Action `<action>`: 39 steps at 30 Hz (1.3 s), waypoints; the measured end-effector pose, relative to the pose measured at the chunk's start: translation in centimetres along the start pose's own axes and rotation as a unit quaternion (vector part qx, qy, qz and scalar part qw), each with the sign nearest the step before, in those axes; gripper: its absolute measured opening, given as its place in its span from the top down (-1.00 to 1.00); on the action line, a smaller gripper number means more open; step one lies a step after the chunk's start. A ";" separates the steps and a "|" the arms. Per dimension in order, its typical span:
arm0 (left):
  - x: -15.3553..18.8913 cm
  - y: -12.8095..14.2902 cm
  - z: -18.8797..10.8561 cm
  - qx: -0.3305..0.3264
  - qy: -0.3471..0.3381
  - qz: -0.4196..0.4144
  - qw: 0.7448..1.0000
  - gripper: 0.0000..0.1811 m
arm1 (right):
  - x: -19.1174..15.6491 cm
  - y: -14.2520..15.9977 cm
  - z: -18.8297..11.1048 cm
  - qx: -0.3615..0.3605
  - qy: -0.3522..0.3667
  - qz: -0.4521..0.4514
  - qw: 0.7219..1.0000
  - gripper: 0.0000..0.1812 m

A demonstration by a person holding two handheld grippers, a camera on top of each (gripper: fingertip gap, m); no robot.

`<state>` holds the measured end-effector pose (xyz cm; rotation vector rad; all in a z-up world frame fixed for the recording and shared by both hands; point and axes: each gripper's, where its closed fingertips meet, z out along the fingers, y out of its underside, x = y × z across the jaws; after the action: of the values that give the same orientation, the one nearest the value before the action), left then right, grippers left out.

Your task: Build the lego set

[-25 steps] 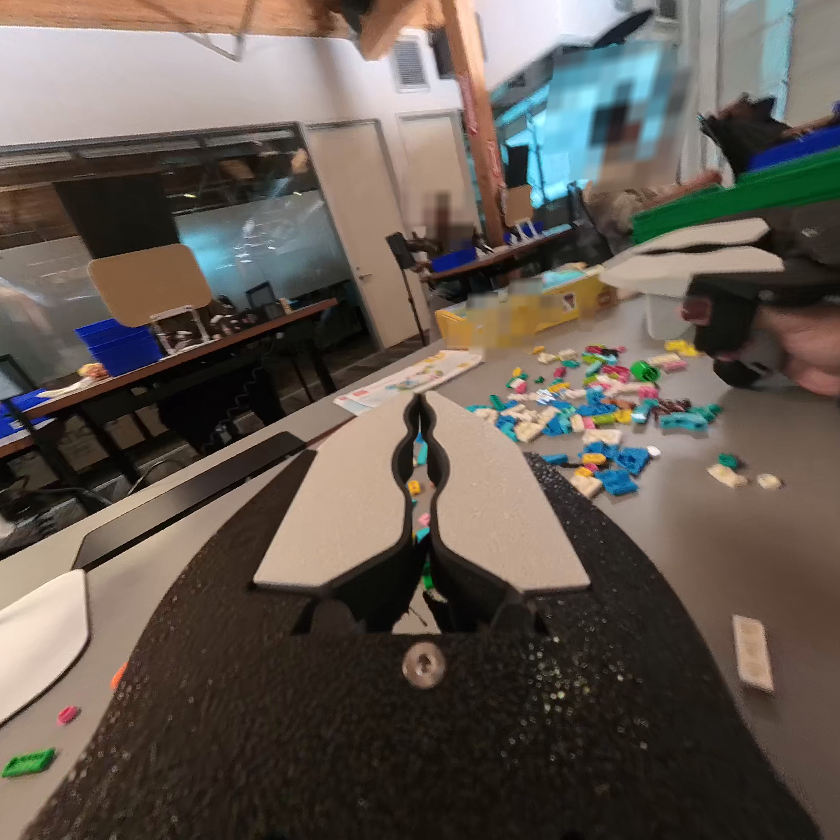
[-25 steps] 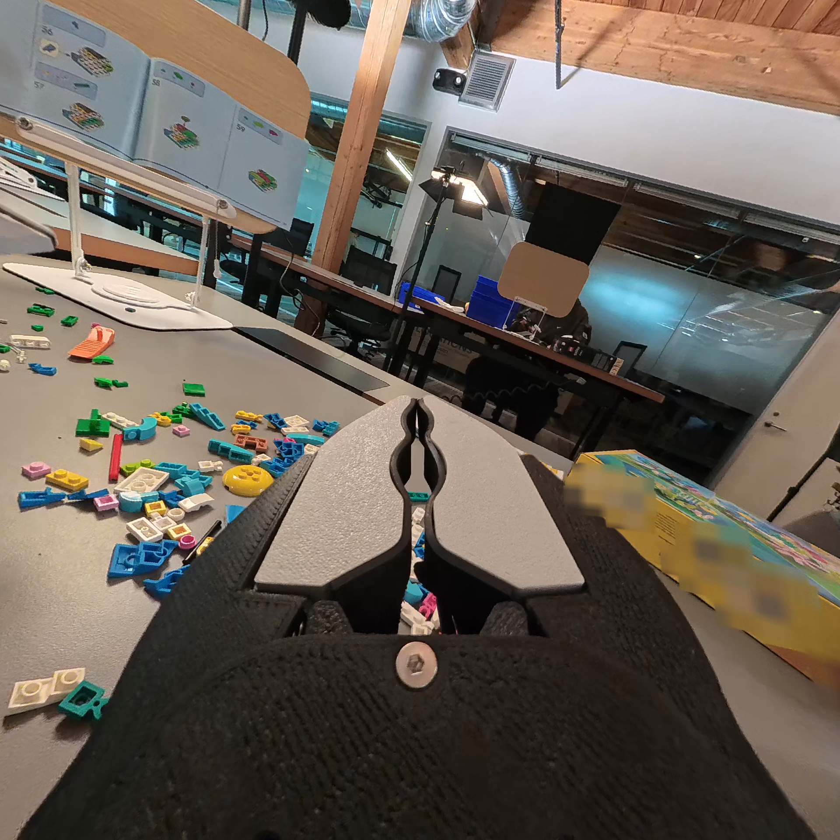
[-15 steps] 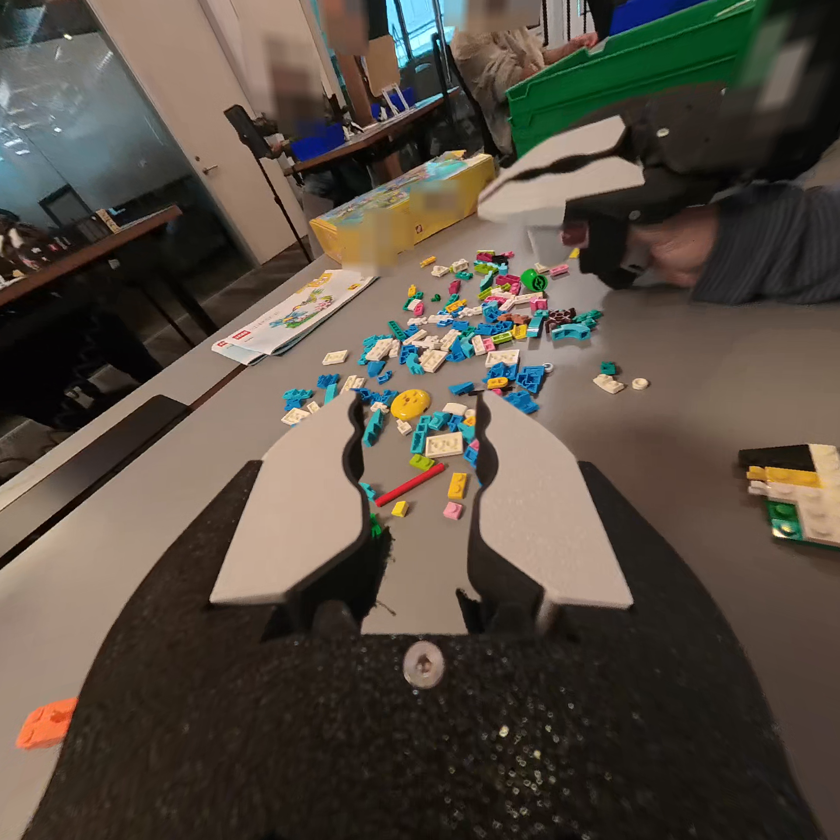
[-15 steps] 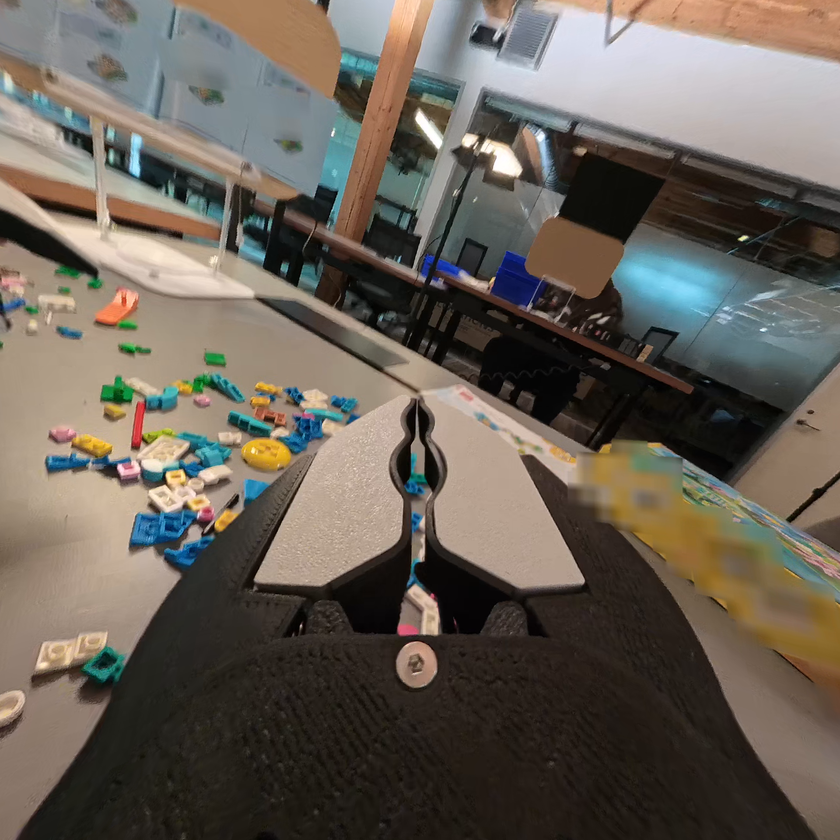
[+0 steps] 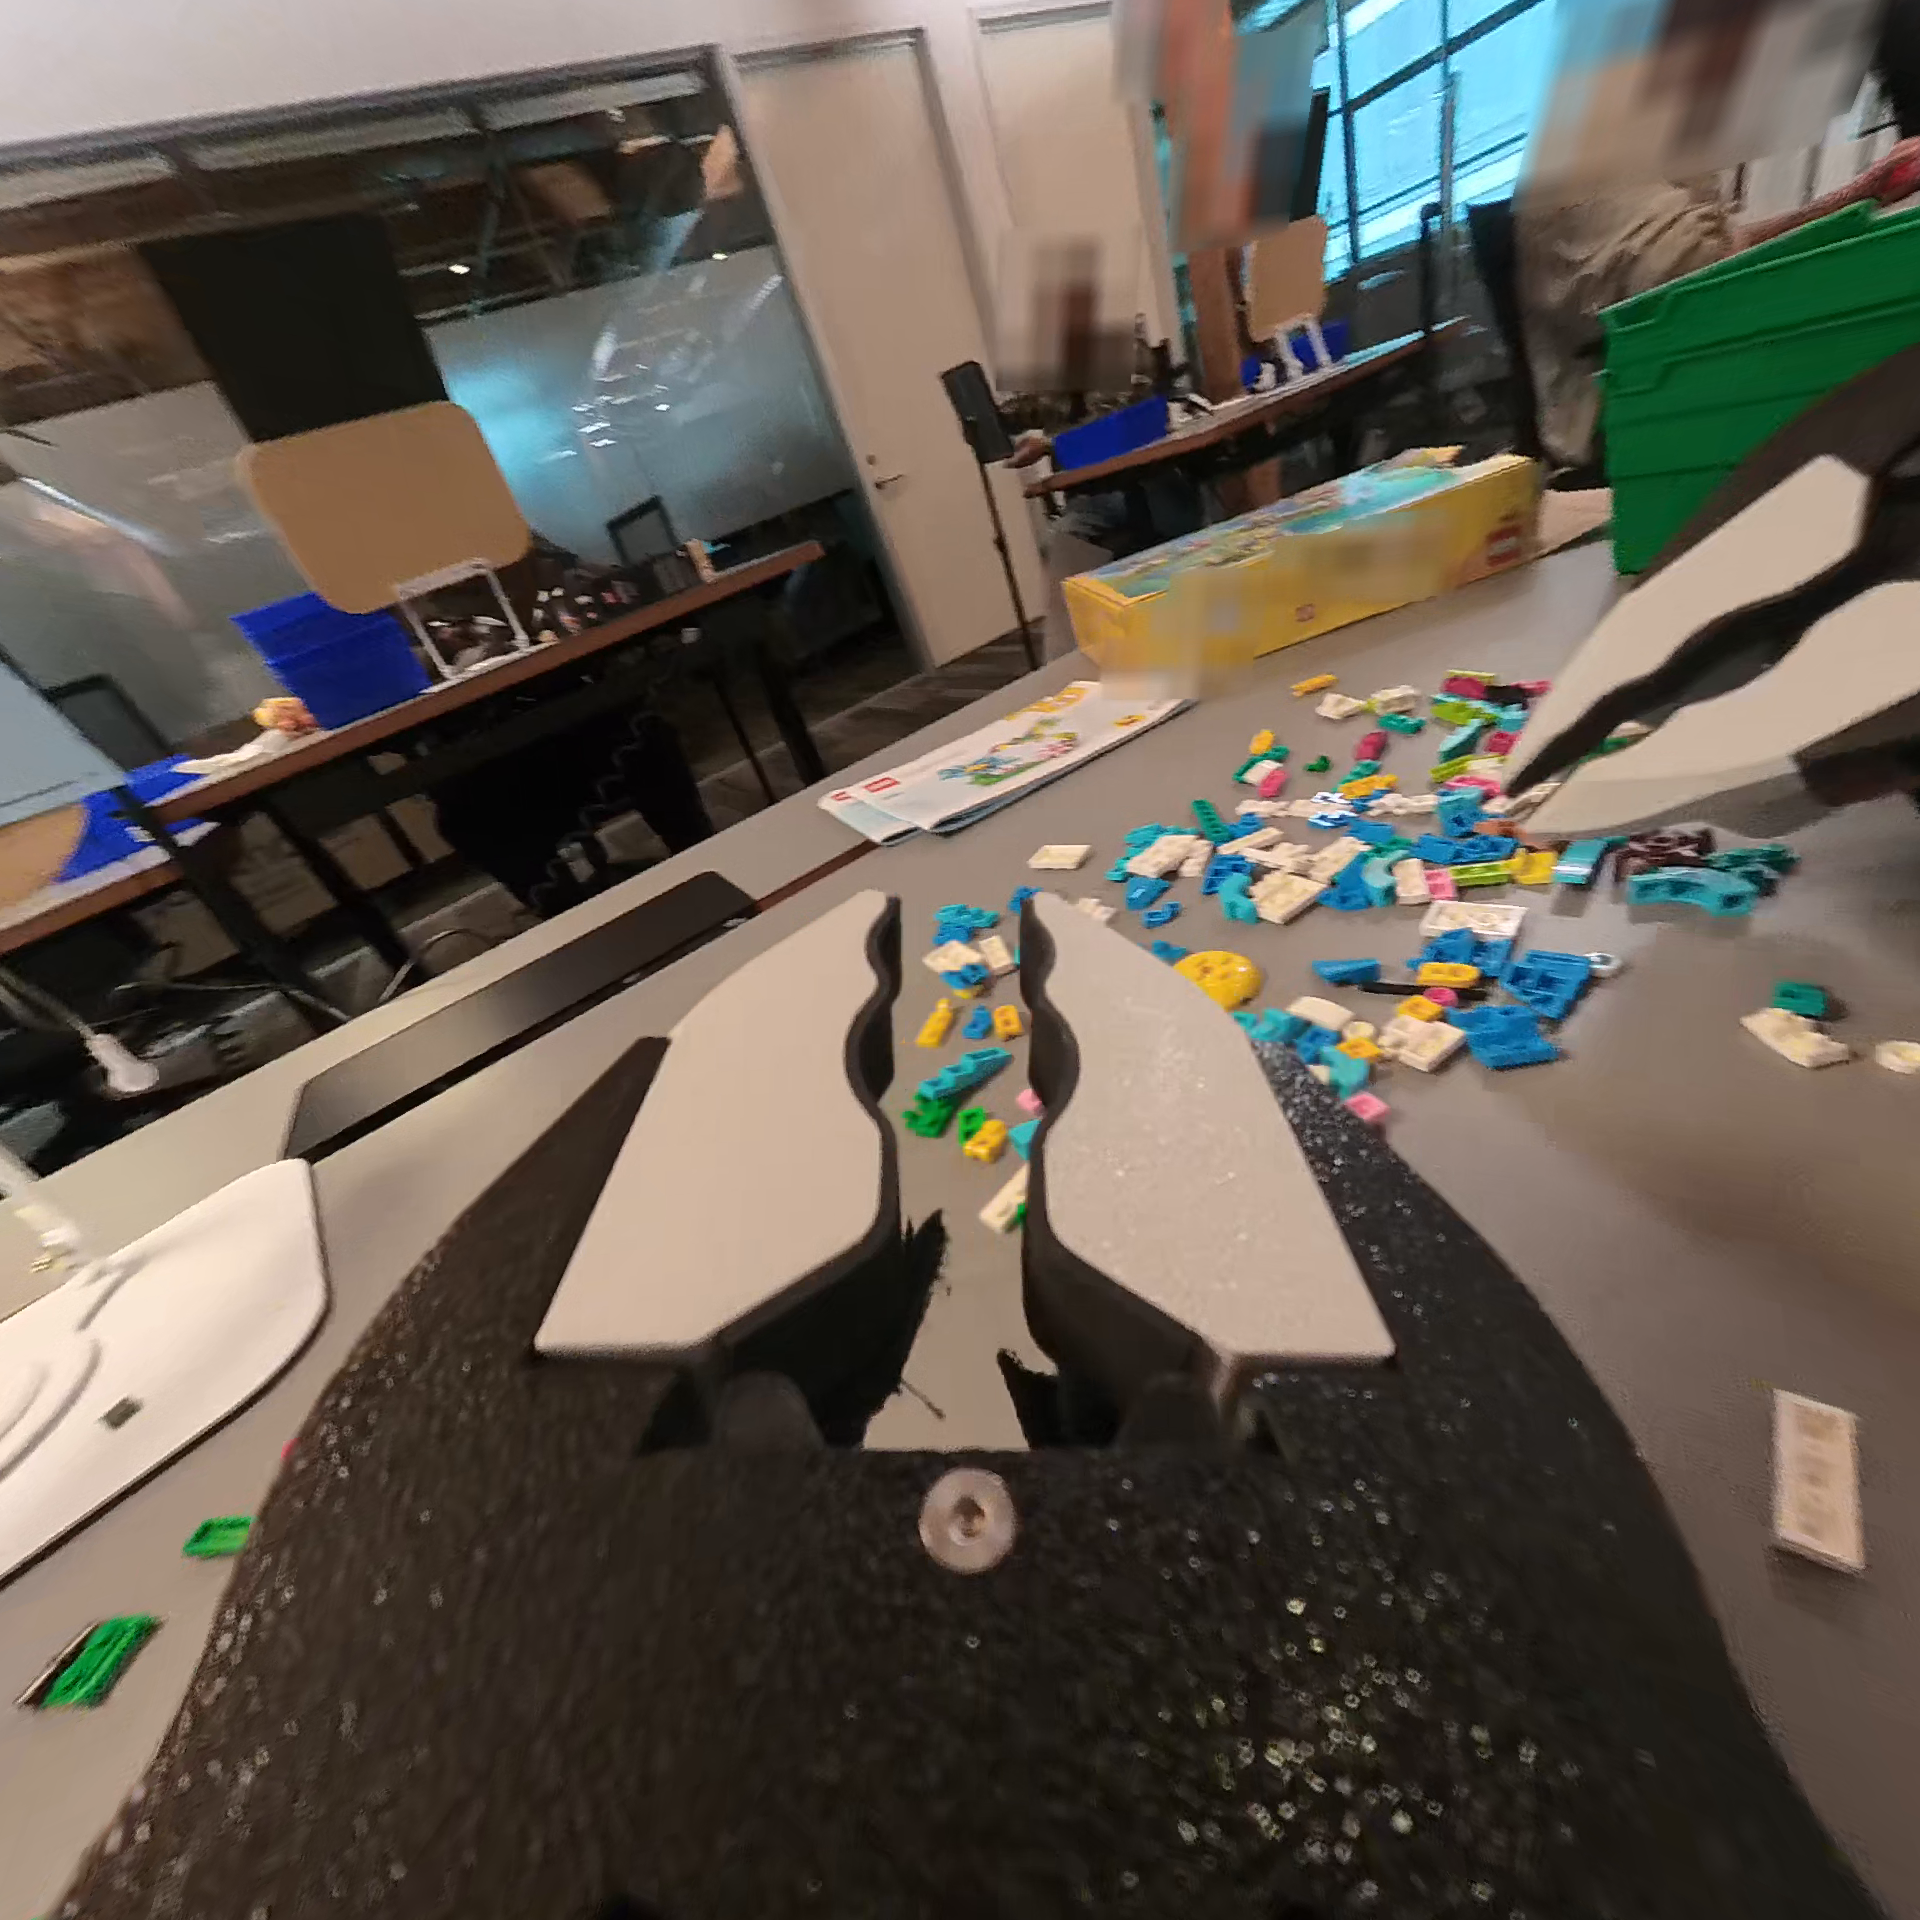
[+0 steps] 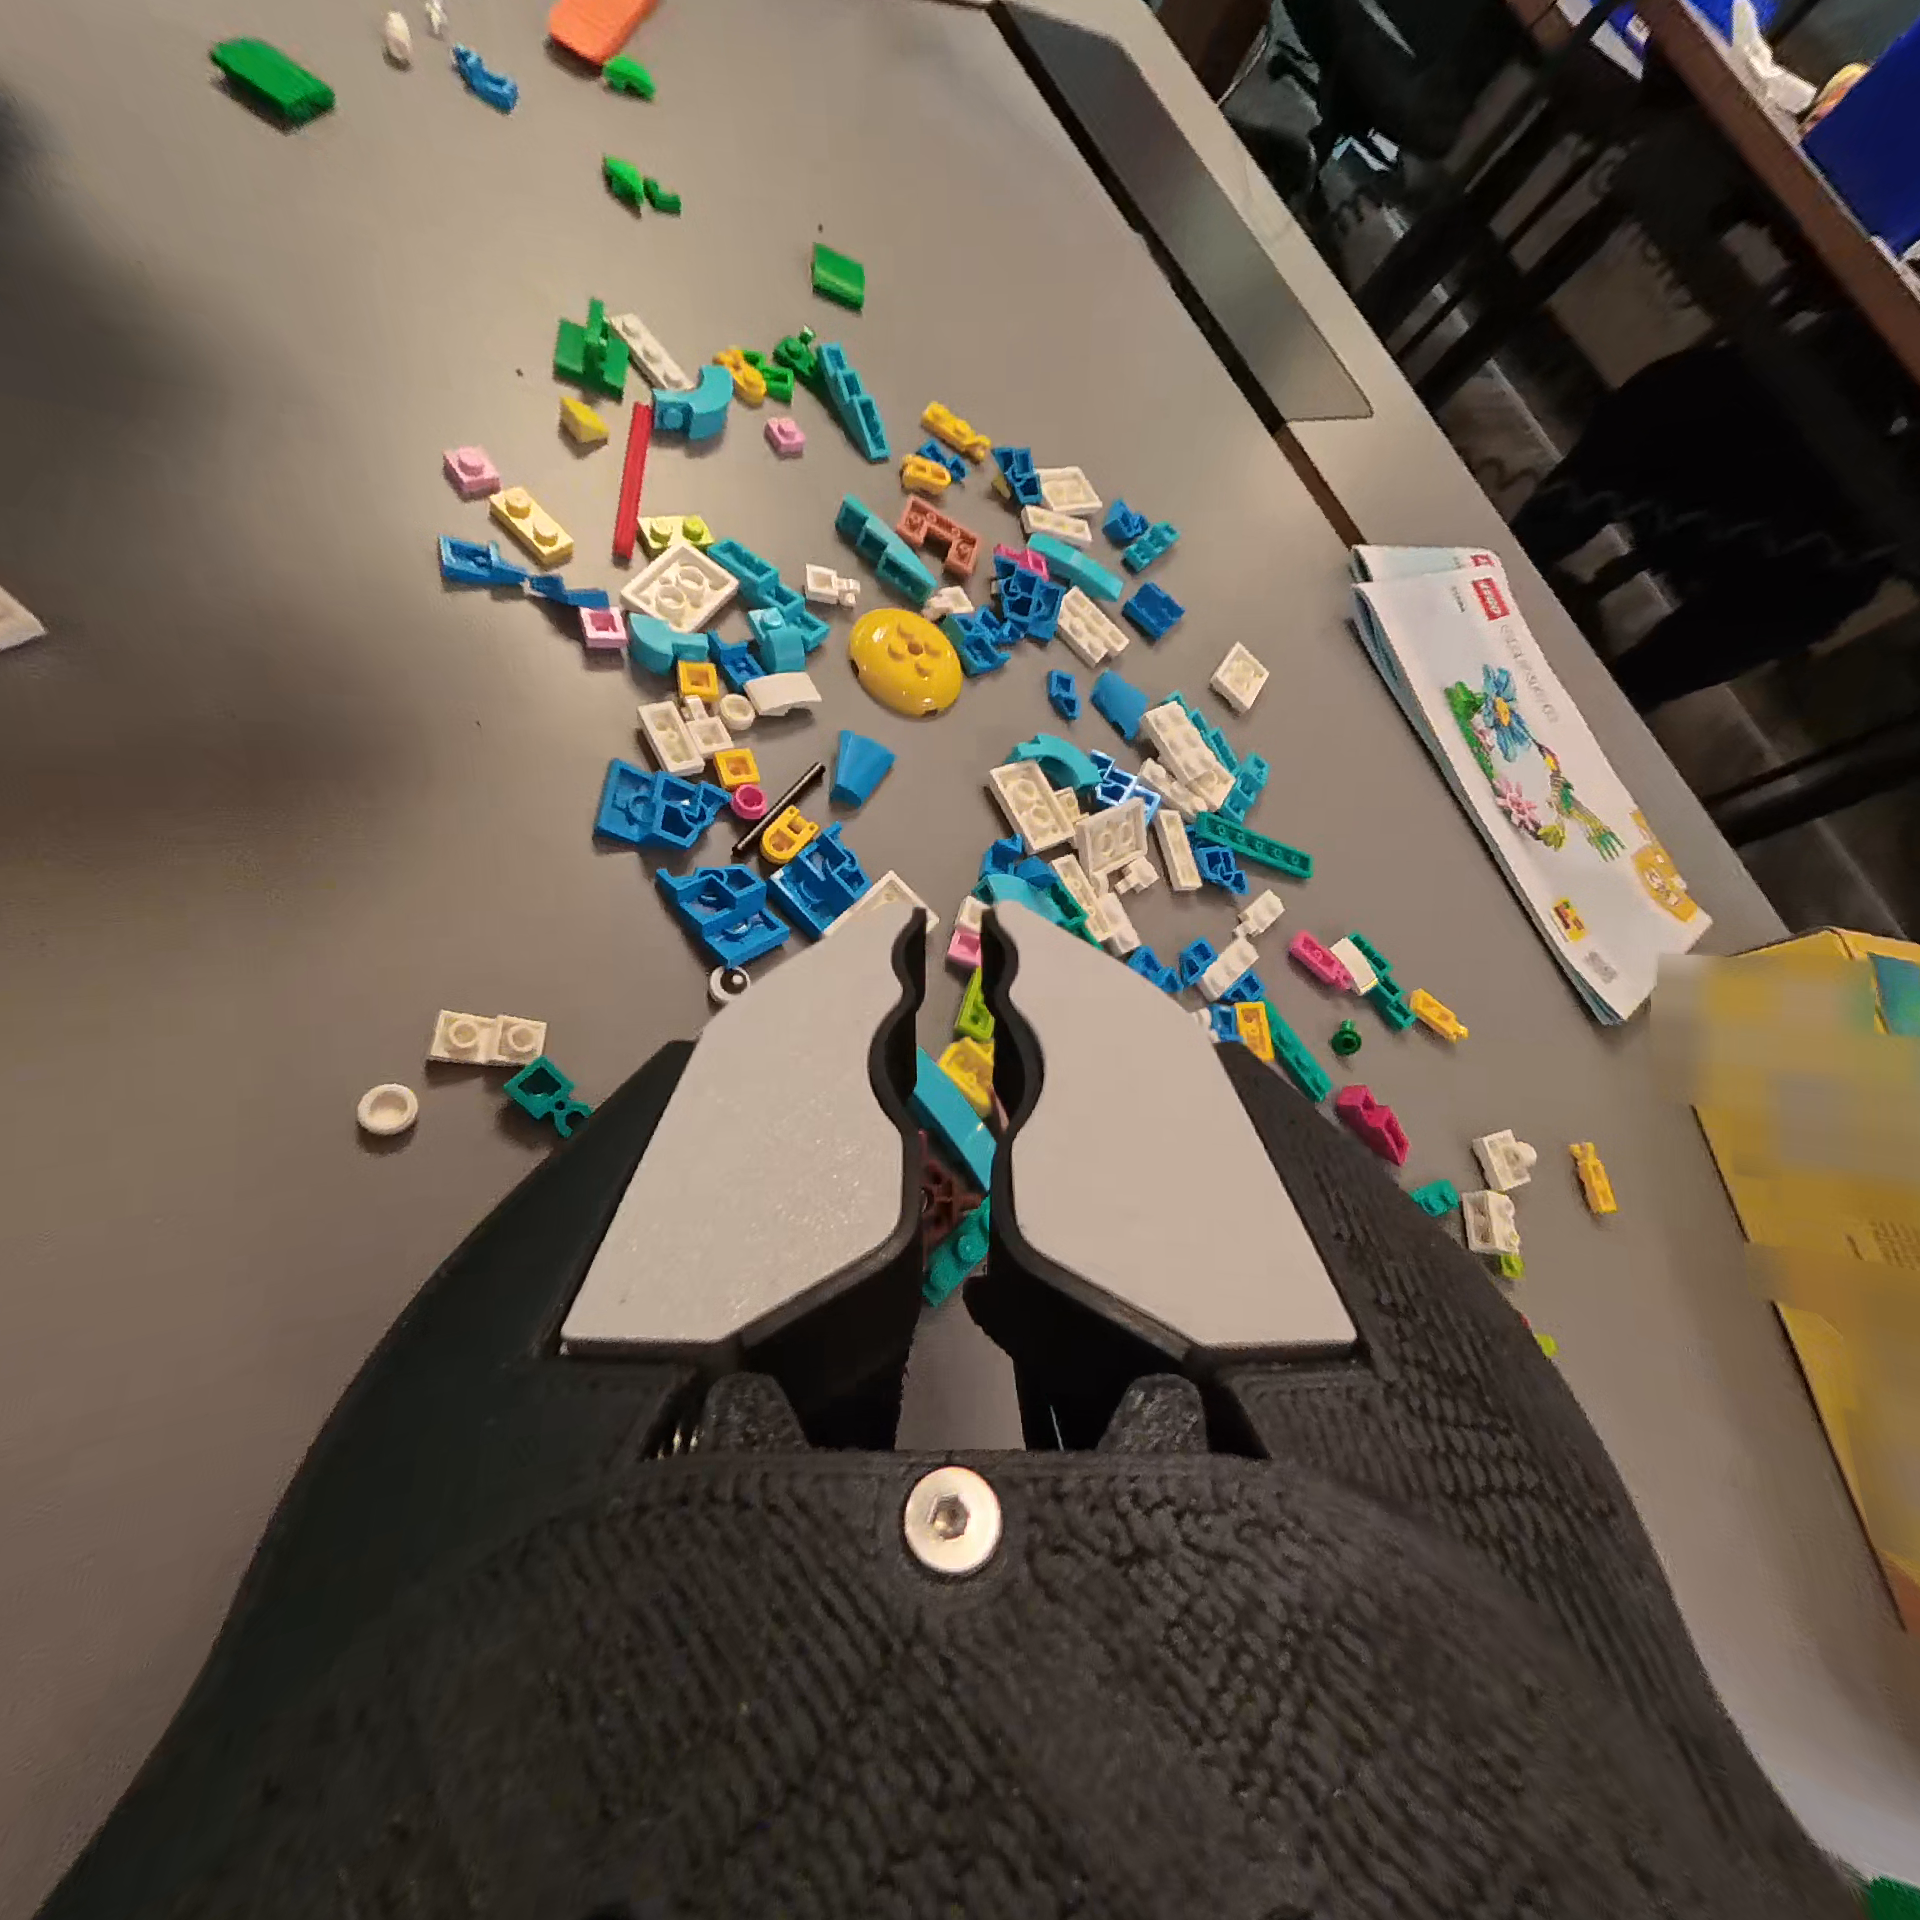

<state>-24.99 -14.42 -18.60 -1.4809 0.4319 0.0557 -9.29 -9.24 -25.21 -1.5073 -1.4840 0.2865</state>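
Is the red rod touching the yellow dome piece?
Apart. The right wrist view shows the red rod left of the yellow dome, with bare table and other bricks between them.

small red logo and print on the instruction booklet [image 6: 1512, 769], red logo on the yellow box [image 5: 1309, 587], wording not given

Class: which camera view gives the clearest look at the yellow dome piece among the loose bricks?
The right wrist view: it looks down on the yellow dome piece, showing its whole studded top. The left wrist view shows it low, blurred and partly hidden behind the left gripper's fingers.
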 end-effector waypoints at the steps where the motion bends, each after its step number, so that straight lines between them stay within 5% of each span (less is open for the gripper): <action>1: -0.2 0.0 0.0 0.000 -0.010 0.006 1.000 0.79 | 0.0 0.2 0.2 -0.006 0.003 -0.003 1.000 0.91; 12: 0.4 0.1 0.1 0.003 -0.010 0.047 0.999 0.97 | 4.7 0.8 -0.1 0.030 0.210 -0.032 0.977 1.00; 23: 0.1 0.4 0.1 0.001 -0.017 0.046 0.999 1.00 | 5.0 0.6 -0.5 0.043 0.218 -0.020 0.975 1.00; 31: -1.7 0.2 -0.7 0.011 -0.073 0.021 0.997 1.00 | 4.9 0.6 -0.7 0.062 0.166 0.026 0.984 0.99; 35: -2.2 0.6 -0.5 0.004 -0.079 -0.002 0.997 1.00 | 4.2 -0.6 1.8 0.040 0.022 0.105 0.993 0.84; 39: -2.5 0.4 -1.2 0.015 -0.091 0.001 0.996 1.00 | 4.4 -4.3 4.3 0.030 -0.100 0.055 0.993 0.79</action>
<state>-27.68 -15.02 -18.20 -1.4316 0.2847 0.1830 -14.18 -4.41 -22.27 -1.5502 -1.5357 0.5559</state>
